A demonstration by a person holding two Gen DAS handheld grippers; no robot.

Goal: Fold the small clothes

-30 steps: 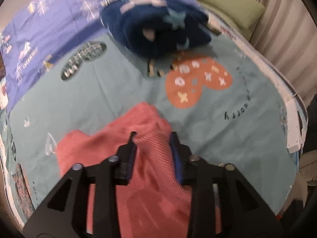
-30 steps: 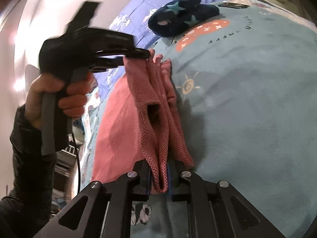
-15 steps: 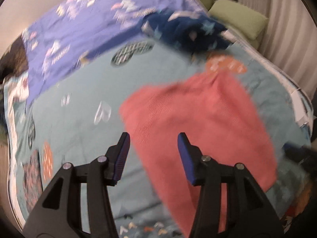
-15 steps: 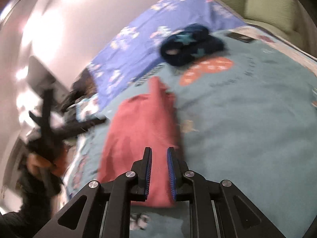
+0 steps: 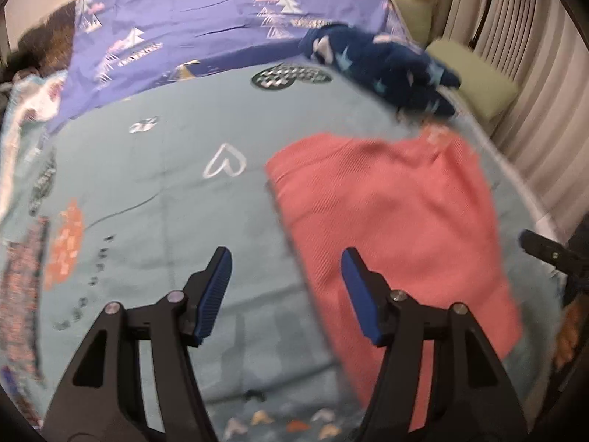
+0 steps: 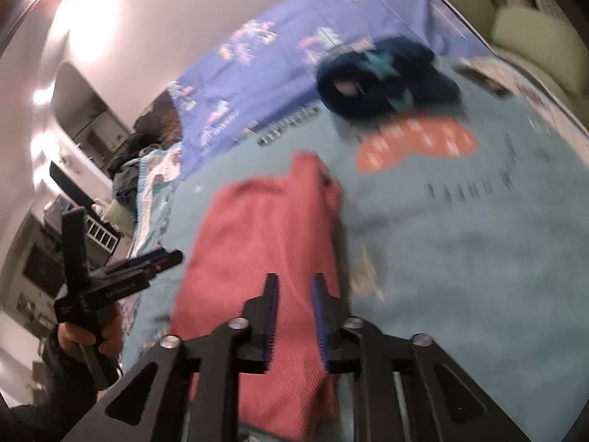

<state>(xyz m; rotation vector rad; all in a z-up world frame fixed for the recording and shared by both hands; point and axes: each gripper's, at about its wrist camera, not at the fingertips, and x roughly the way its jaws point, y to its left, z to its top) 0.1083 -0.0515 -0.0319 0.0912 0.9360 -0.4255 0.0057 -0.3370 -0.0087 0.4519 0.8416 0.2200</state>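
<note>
A coral-red knit garment (image 5: 390, 217) lies folded flat on the teal bedspread (image 5: 154, 191); it also shows in the right wrist view (image 6: 257, 239). My left gripper (image 5: 285, 269) is open and empty, held above the bedspread just left of the garment's near edge. My right gripper (image 6: 294, 287) is open with a narrow gap between its jaws, empty, above the garment's near right part. The left gripper also shows at the left of the right wrist view (image 6: 154, 261), and the right gripper's tip at the right of the left wrist view (image 5: 545, 250).
A dark blue garment with light stars (image 5: 379, 66) lies bunched at the far side of the bed (image 6: 383, 81). A purple printed sheet (image 5: 206, 25) covers the head end. Green cushions (image 5: 475, 77) and a curtain (image 5: 533, 73) stand to the right.
Both grippers have let go of the red garment and pulled back; it now lies flat on the bed. The left gripper has moved left and opened wide.
</note>
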